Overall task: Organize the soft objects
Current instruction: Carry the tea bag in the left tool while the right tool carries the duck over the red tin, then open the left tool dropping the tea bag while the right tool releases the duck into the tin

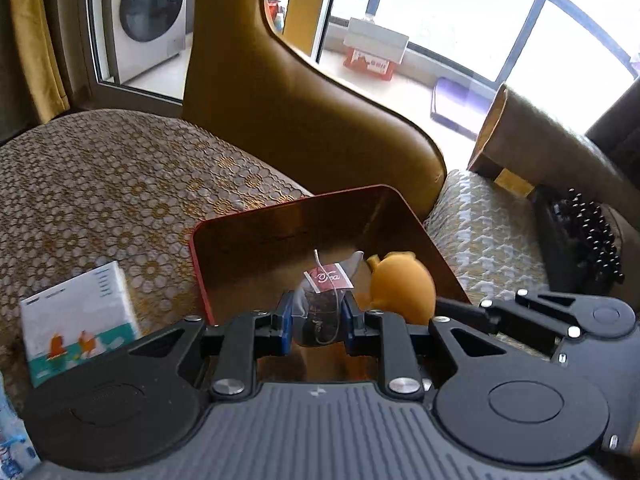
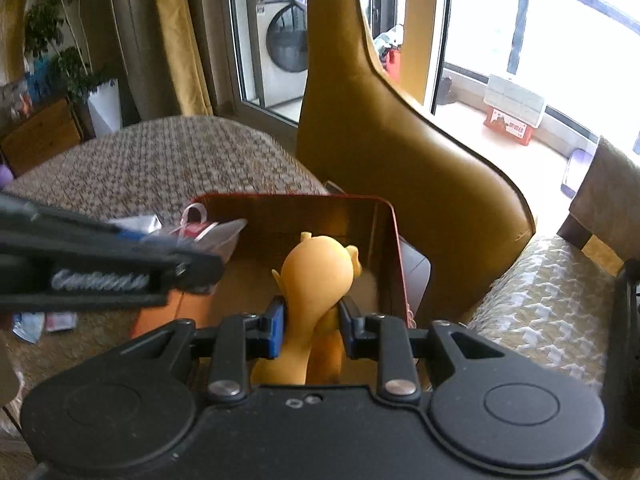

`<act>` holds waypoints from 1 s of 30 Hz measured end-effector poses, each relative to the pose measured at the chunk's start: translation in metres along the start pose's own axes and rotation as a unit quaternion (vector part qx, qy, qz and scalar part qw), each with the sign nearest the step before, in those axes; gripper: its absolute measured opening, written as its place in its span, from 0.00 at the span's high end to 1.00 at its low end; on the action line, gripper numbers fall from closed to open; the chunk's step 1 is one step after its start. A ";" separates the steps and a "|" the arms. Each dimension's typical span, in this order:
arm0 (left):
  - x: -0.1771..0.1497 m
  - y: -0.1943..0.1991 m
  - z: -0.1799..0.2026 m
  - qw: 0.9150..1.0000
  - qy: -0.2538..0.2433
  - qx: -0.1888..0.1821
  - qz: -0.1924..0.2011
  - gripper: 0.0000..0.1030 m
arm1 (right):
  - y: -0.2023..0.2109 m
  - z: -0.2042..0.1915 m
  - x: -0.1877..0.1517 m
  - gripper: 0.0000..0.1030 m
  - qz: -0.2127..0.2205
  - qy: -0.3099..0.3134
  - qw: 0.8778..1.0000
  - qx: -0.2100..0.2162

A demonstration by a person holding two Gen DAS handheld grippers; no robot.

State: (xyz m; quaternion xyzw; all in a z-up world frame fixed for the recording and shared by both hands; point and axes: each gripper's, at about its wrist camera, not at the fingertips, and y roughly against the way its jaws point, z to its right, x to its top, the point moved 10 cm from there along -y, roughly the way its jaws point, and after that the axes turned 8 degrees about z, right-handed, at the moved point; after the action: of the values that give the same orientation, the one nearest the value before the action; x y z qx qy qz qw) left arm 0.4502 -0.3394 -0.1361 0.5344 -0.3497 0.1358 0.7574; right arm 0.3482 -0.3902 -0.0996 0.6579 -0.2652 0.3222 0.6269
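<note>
A red-rimmed box (image 1: 197, 248) with a brown inside sits on the patterned sofa seat; in the right wrist view its red wall (image 2: 394, 256) shows at right. My left gripper (image 1: 318, 314) is shut on a clear tea bag (image 1: 320, 316) with a red tag, held over the box. My right gripper (image 2: 312, 322) is shut on a soft orange toy (image 2: 316, 280), also over the box. The toy (image 1: 402, 288) shows in the left wrist view beside the tea bag. The left gripper's body (image 2: 100, 276) crosses the right wrist view at left.
A white tissue pack (image 1: 78, 316) lies on the seat left of the box. A tan leather sofa back (image 1: 304, 116) rises behind the box. A second cushion (image 1: 488, 236) and a dark beaded object (image 1: 588, 232) lie to the right. Small packets (image 2: 44, 324) lie at far left.
</note>
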 end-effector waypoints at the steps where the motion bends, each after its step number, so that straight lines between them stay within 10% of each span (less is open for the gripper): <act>1: -0.001 -0.006 0.001 1.000 -0.003 0.002 -0.005 0.78 | -0.003 -0.001 -0.002 0.74 -0.005 0.003 1.000 0.001; 30: -0.018 -0.062 0.004 0.997 -0.015 0.022 -0.072 0.77 | -0.033 0.003 -0.023 0.62 -0.042 0.012 0.999 0.003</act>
State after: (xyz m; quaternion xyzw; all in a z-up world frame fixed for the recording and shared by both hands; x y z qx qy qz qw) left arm 0.4720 -0.3644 -0.1921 0.5765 -0.3191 0.0804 0.7480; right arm 0.3581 -0.3921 -0.1389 0.6663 -0.2293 0.3039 0.6412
